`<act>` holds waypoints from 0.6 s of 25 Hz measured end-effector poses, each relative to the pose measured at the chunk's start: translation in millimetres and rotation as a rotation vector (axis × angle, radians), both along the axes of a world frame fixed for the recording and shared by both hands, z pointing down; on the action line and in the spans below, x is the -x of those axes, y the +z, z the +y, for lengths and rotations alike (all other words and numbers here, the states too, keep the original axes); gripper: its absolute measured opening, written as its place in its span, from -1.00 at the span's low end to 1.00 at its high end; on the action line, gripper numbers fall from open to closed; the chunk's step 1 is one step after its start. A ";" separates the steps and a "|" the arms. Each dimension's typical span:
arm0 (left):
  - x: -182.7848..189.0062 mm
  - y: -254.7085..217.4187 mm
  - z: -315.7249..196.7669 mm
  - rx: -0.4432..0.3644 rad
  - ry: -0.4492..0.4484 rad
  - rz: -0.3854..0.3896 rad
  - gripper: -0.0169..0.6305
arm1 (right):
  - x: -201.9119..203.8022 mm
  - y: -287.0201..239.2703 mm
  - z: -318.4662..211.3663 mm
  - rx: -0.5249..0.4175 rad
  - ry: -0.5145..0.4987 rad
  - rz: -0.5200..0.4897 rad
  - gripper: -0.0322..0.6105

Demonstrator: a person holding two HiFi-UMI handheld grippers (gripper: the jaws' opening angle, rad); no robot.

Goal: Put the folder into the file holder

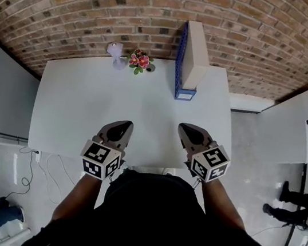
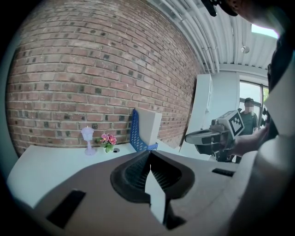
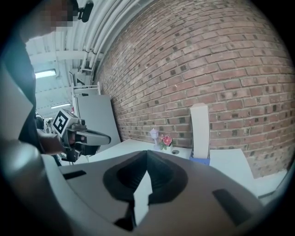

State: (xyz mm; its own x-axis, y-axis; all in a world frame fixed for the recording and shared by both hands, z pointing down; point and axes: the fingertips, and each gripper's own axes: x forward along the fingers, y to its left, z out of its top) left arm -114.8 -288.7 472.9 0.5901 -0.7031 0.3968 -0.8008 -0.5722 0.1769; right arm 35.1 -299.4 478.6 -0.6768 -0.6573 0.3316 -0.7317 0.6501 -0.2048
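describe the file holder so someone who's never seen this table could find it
From the brick wall, look down to the white table. At its far edge, right of the pink flowers and lilac ornament, stands the file holder: the only blue thing there, lattice-sided, with a tall cream folder upright in it.

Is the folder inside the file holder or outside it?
Inside: the folder stands upright in the blue file holder.

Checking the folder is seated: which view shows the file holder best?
The left gripper view: the file holder shows its blue side wall and front lip, with the folder inside. The head view foreshortens it from above; the right gripper view shows only its front lip.
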 end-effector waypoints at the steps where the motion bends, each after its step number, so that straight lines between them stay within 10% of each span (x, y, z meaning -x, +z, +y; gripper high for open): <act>1: 0.1 -0.1 0.0 0.001 -0.002 -0.001 -0.93 | -0.2 -0.2 -0.7 0.000 0.002 0.000 -0.89; 15: -0.3 -3.0 -0.1 -0.009 0.005 -0.017 -0.93 | -0.2 0.7 -5.2 0.000 0.003 -0.008 -0.89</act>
